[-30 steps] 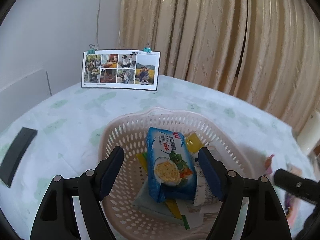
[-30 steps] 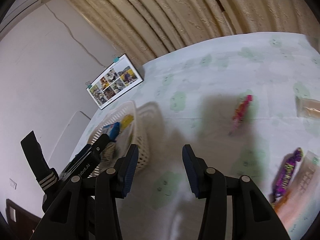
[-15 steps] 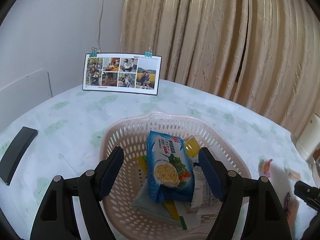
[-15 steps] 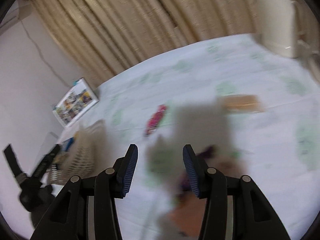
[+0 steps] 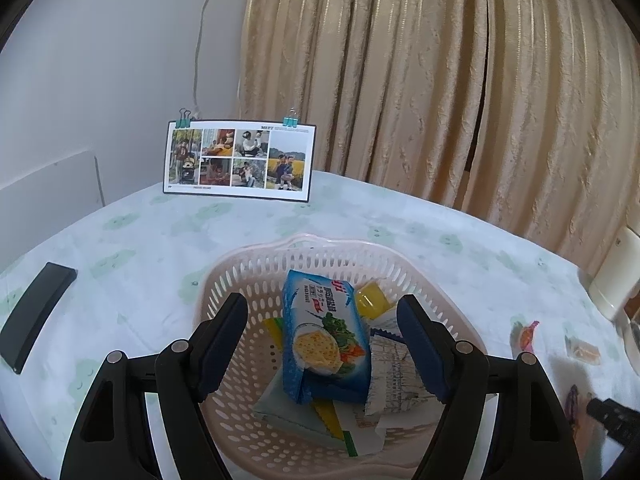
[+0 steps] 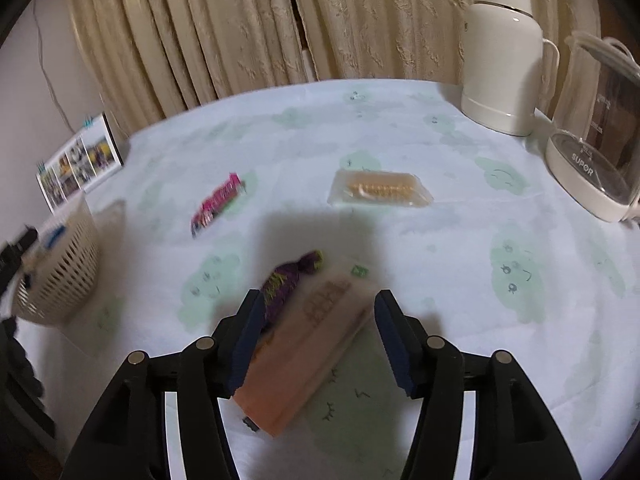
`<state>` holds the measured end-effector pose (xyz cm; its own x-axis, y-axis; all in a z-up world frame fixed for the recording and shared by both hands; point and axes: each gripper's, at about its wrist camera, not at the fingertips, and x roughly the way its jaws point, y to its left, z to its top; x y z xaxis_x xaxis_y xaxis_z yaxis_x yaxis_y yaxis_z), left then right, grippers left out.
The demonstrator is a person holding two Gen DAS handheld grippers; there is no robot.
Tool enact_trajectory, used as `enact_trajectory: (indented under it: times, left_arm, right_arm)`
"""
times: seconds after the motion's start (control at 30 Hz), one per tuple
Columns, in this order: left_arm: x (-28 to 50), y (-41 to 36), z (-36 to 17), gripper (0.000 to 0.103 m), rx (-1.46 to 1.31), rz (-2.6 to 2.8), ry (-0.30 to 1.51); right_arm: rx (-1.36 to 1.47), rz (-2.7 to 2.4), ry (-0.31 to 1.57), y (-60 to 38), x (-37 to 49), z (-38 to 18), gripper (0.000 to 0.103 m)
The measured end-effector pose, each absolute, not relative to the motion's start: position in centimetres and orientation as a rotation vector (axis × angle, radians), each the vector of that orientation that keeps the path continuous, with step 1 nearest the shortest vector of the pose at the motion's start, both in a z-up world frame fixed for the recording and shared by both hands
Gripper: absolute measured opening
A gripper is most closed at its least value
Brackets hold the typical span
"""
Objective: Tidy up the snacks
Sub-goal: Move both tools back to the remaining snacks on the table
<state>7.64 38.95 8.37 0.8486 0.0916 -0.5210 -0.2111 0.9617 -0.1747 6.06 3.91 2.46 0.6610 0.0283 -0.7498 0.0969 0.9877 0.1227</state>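
The left gripper (image 5: 322,340) hangs over the pale pink perforated plastic basket (image 5: 248,276), its jaws spread wide and empty, one to each side of the blue rectangular cracker packet (image 5: 324,340) that lies on top of the heap inside. A small yellow jelly cup (image 5: 370,299) sits at the packet's 1 o'clock, and flat white and yellow-green sachets (image 5: 390,376) lie under and beside it. On the desk (image 5: 140,240) covered in a white cloth with pale green prints, a black flat bar (image 5: 36,316) lies at the basket's 9 o'clock, well apart, and a clipped photo collage card (image 5: 238,160) stands at 11 o'clock before the beige pleated curtain (image 5: 440,80).

The right gripper (image 6: 318,340) has its jaws wide apart as well, holding nothing; between them, on the cloth, lies a long peach-coloured flat snack packet (image 6: 308,356), blurred, with a purple twisted-wrapper candy (image 6: 290,280) touching its 11 o'clock edge. Farther off, a pink-and-black wrapped snack bar (image 6: 218,204) lies at 11 o'clock and a clear packet of golden biscuits (image 6: 380,189) at 12 o'clock, both apart from the others. The basket shows at 9 o'clock in this view. A white thermos jug (image 6: 502,56) and a clear electric kettle (image 6: 596,132) stand at 2 o'clock.
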Motion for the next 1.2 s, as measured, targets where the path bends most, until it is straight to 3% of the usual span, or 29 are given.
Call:
enact_trajectory:
  times: [0.27,0.97,1.13,1.2]
  left_arm:
    - [7.1,37.8,9.0,0.077,-0.209,0.132,0.526]
    - [6.7,30.8,9.6,0.077,-0.155,-0.106,0.607]
    - [6.6,28.6,9.2,0.077,-0.114,-0.147,0.632]
    - [6.6,27.9,9.1,0.077,-0.101,-0.154,0.638]
  right_arm:
    - [0.026,-0.060,0.888,5.5,5.8,1.8,0.066]
    - [0.015,-0.022,0.896,2.0,4.5,1.8,0.070]
    - [-0.017,-0.004,0.906,2.7,5.9,1.5,0.059]
    - [-0.028,-0.009,0.904,2.7,6.1,1.6,0.044]
